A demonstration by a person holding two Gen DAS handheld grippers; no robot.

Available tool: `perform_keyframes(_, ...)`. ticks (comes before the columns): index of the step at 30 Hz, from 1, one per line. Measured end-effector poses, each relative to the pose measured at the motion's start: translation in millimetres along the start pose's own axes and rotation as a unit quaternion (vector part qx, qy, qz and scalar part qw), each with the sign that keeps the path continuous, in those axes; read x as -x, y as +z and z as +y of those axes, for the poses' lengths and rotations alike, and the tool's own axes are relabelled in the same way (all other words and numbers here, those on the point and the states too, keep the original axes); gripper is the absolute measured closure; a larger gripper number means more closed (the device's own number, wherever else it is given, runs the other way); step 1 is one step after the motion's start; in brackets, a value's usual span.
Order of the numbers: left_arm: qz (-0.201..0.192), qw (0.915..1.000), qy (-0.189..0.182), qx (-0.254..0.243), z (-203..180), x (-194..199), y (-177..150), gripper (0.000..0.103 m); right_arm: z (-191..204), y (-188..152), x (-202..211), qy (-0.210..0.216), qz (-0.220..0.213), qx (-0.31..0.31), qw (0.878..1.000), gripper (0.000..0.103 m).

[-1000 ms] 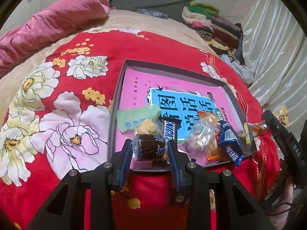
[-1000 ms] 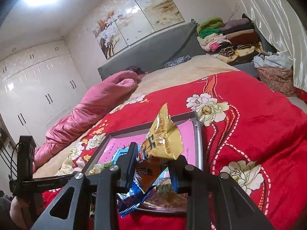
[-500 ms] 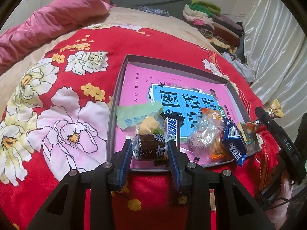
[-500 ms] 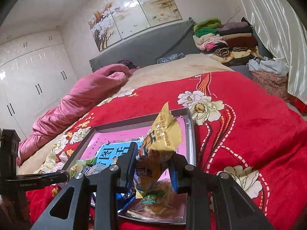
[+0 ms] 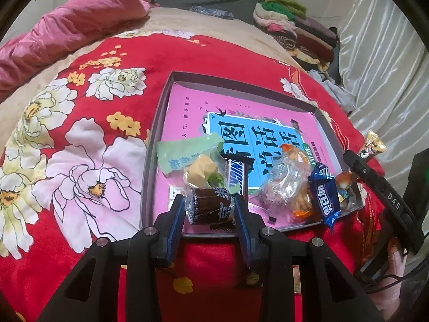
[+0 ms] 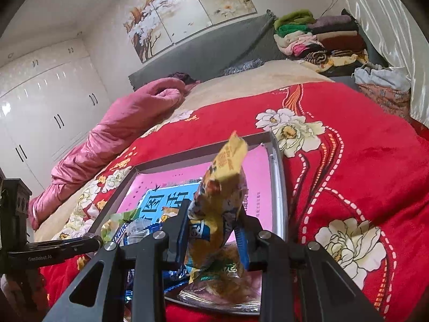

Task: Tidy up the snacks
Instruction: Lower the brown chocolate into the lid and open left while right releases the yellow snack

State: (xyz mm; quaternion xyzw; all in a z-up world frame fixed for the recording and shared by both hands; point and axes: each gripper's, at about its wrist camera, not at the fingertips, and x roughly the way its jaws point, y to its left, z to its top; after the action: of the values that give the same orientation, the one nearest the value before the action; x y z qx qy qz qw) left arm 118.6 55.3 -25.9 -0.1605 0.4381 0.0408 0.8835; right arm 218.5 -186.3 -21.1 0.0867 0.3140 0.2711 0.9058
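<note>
A shallow grey tray (image 5: 161,102) with a pink and blue printed bottom lies on the red flowered bedspread. My left gripper (image 5: 210,209) is shut on a dark brown wrapped snack (image 5: 211,206) just over the tray's near edge. In the tray lie a green packet (image 5: 185,153), a Snickers bar (image 5: 237,171), a clear bag of snacks (image 5: 287,185) and a blue wrapped bar (image 5: 325,196). My right gripper (image 6: 211,230) is shut on a yellow snack packet (image 6: 219,204), held upright over the tray's (image 6: 278,177) near right corner.
A pink quilt (image 5: 69,26) lies at the bed's far left. Folded clothes (image 5: 295,26) are stacked at the head of the bed on the right. White curtains (image 5: 388,61) hang along the right side. The other gripper's body (image 5: 383,196) reaches in at the right.
The right gripper has lowered and tilted down with the yellow packet, closer over the tray. The left gripper stays shut on the brown snack and has barely moved.
</note>
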Motion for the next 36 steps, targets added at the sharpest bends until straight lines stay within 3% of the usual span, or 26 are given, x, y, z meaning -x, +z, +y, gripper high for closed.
perform_keyframes(5, 0.005, 1.0, -0.004, 0.0, -1.2, -2.3, -1.2, 0.064, -0.9, 0.0, 1.7, 0.002, -0.002, -0.002, 1.0, 0.07)
perform_keyframes(12, 0.005, 1.0, -0.006, 0.004, 0.5, -2.4, -1.9, 0.064, -1.4, 0.0, 5.0, -0.001, -0.005, -0.007, 1.0, 0.048)
perform_keyframes(23, -0.001, 1.0, -0.007, 0.007, 2.1, 1.6, -0.6, 0.053, 0.5, 2.9, 15.0, 0.004, -0.02, -0.006, 1.0, 0.044)
perform_keyframes(36, -0.011, 0.9998, -0.016, 0.002, -1.2, 13.8, 0.8, 0.041, 22.9, 4.2, 36.3, 0.022, -0.044, 0.038, 0.998, 0.031)
